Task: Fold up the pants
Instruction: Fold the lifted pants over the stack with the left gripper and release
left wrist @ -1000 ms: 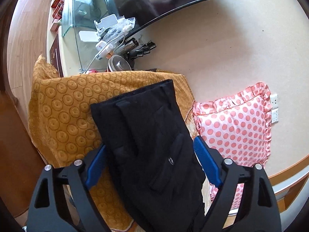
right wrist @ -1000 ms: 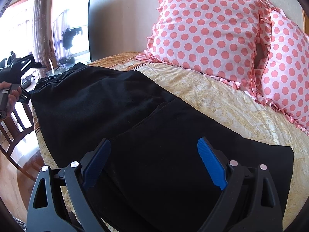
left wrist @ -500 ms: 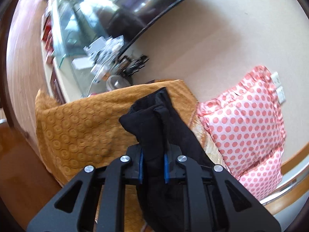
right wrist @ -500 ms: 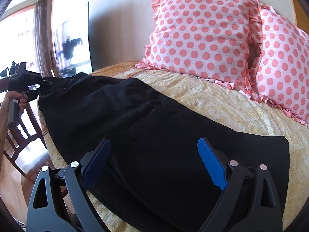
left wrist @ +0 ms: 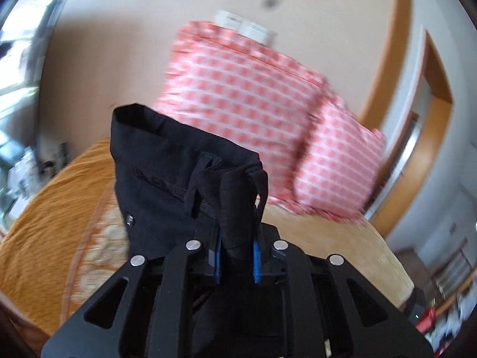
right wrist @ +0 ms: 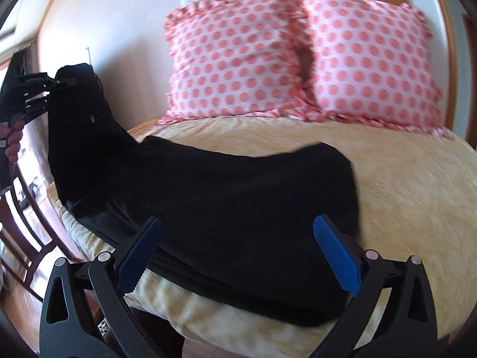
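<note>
Black pants (right wrist: 238, 197) lie across the bed. My left gripper (left wrist: 237, 256) is shut on the waistband end of the pants (left wrist: 179, 176) and holds it lifted off the bed; in the right wrist view the left gripper (right wrist: 56, 85) shows at the far left with the waist raised. My right gripper (right wrist: 238, 253) is open and empty, its blue pads on either side of the leg end of the pants near the bed's front edge.
Two pink polka-dot pillows (right wrist: 232, 56) (right wrist: 369, 62) lean on the wall at the bed's head. The cream bedspread (right wrist: 402, 179) covers the bed, with an orange blanket (left wrist: 44, 223) at one end. A wooden chair (right wrist: 21, 223) stands at the left.
My left gripper shut on the waistband, lifted it and swung it towards the pillows. My right gripper stayed open and shifted along the leg end.
</note>
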Available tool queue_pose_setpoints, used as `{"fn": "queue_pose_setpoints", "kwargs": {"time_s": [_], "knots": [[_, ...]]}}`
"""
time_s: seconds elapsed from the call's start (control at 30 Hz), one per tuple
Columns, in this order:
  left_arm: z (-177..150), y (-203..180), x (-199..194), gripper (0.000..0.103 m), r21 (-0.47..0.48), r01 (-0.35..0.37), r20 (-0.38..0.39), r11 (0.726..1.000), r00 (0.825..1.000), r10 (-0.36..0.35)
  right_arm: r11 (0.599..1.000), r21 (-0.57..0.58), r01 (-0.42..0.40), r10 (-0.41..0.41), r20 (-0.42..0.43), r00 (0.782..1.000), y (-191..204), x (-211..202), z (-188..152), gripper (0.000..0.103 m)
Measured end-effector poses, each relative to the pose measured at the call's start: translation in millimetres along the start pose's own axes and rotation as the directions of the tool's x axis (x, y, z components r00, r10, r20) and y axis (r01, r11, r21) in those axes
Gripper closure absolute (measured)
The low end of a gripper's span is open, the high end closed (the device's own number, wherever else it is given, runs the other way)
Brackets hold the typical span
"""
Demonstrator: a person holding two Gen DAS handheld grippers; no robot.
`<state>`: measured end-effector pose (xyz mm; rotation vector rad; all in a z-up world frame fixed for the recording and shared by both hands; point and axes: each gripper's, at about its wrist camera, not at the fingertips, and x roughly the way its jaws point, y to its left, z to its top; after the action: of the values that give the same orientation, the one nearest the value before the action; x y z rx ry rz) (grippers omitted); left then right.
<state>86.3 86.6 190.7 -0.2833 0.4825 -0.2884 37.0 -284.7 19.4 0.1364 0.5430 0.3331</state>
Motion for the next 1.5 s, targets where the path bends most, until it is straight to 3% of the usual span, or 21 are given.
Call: {"fn": "queue_pose_setpoints", "kwargs": {"time_s": [0.13, 0.2, 0.3, 0.43, 0.5, 0.57, 0.63, 0.7, 0.83, 0.93, 1.07, 1.17, 1.23, 1.3, 1.37, 1.43, 1.47, 1.5], "knots": [[-17.2, -63.1, 36.8, 0.089, 0.081, 0.148, -0.084, 0.986, 0.986, -0.141, 0.995, 0.075, 0.065, -0.065, -0.002, 0.998, -31.8, -17.5, -13.4, 0.001], [-31.3, -90.4, 57.3, 0.089, 0.096, 0.219, -0.139, 0.971, 0.969, -0.205, 0.989, 0.110, 0.094, -0.094, -0.007, 0.996, -45.1, -24.7, -19.5, 0.001], [-62.3, -125.3, 91.7, 0.089, 0.073, 0.319, -0.249, 0.945, 0.923, -0.293, 0.980, 0.152, 0.126, -0.125, -0.018, 0.992, -59.6, -31.5, -27.7, 0.001], [-112.8, -149.0, 132.6, 0.089, 0.042, 0.367, -0.401, 0.929, 0.858, -0.321, 0.969, 0.189, 0.157, -0.153, -0.032, 0.988, -73.3, -41.1, -38.7, 0.001], [-112.5, -143.2, 137.6, 0.089, 0.001, 0.365, -0.401, 0.931, 0.853, -0.334, 0.966, 0.196, 0.168, -0.165, -0.031, 0.986, -78.8, -45.9, -41.8, 0.001], [-99.8, -140.2, 134.4, 0.089, -0.033, 0.360, -0.358, 0.932, 0.867, -0.348, 0.964, 0.201, 0.175, -0.172, -0.031, 0.985, -82.9, -48.8, -44.3, 0.001], [-84.6, -146.6, 124.4, 0.089, -0.041, 0.361, -0.277, 0.932, 0.892, -0.358, 0.962, 0.211, 0.172, -0.170, -0.030, 0.985, -86.4, -48.1, -45.1, 0.001], [-75.4, -159.9, 114.6, 0.089, -0.019, 0.388, -0.229, 0.922, 0.896, -0.381, 0.961, 0.216, 0.173, -0.172, -0.022, 0.985, -86.4, -47.9, -46.6, 0.001], [-110.0, -196.3, 115.5, 0.088, 0.092, 0.432, -0.282, 0.897, 0.875, -0.393, 0.962, 0.197, 0.188, -0.188, -0.020, 0.982, -83.6, -46.7, -48.6, 0.001], [-152.3, -208.8, 131.5, 0.088, 0.108, 0.451, -0.401, 0.886, 0.835, -0.376, 0.962, 0.192, 0.196, -0.195, -0.023, 0.981, -83.4, -46.0, -47.0, 0.001], [-181.7, -206.6, 142.9, 0.085, 0.086, 0.445, -0.424, 0.891, 0.826, -0.372, 0.958, 0.190, 0.217, -0.219, -0.009, 0.976, -84.4, -48.8, -43.3, 0.001], [-188.0, -202.9, 145.7, 0.077, 0.077, 0.458, -0.440, 0.886, 0.813, -0.382, 0.957, 0.180, 0.229, -0.236, 0.018, 0.972, -85.0, -54.0, -38.4, 0.001], [-184.9, -204.5, 136.3, 0.064, 0.098, 0.471, -0.432, 0.877, 0.814, -0.388, 0.955, 0.170, 0.245, -0.254, 0.034, 0.967, -84.8, -58.3, -34.8, 0.001], [-178.1, -203.7, 116.7, 0.031, 0.128, 0.496, -0.412, 0.859, 0.814, -0.408, 0.950, 0.164, 0.264, -0.277, 0.061, 0.959, -85.9, -64.4, -30.0, 0.001], [-168.6, -197.1, 91.8, 0.015, 0.165, 0.491, -0.355, 0.856, 0.839, -0.413, 0.946, 0.166, 0.278, -0.295, 0.092, 0.951, -87.8, -72.7, -25.2, 0.001], [-153.7, -176.4, 65.9, 0.012, 0.208, 0.459, -0.265, 0.864, 0.876, -0.402, 0.939, 0.177, 0.295, -0.319, 0.133, 0.938, -89.4, -81.2, -19.8, 0.001], [-146.5, -162.9, 57.7, 0.009, 0.227, 0.392, -0.210, 0.891, 0.913, -0.349, 0.938, 0.183, 0.295, -0.326, 0.168, 0.930, -88.7, -86.7, -15.4, 0.001], [-142.5, -153.6, 52.8, 0.007, 0.243, 0.332, -0.171, 0.912, 0.939, -0.297, 0.942, 0.183, 0.282, -0.316, 0.195, 0.929, -86.8, -88.8, -10.9, 0.001]]}}
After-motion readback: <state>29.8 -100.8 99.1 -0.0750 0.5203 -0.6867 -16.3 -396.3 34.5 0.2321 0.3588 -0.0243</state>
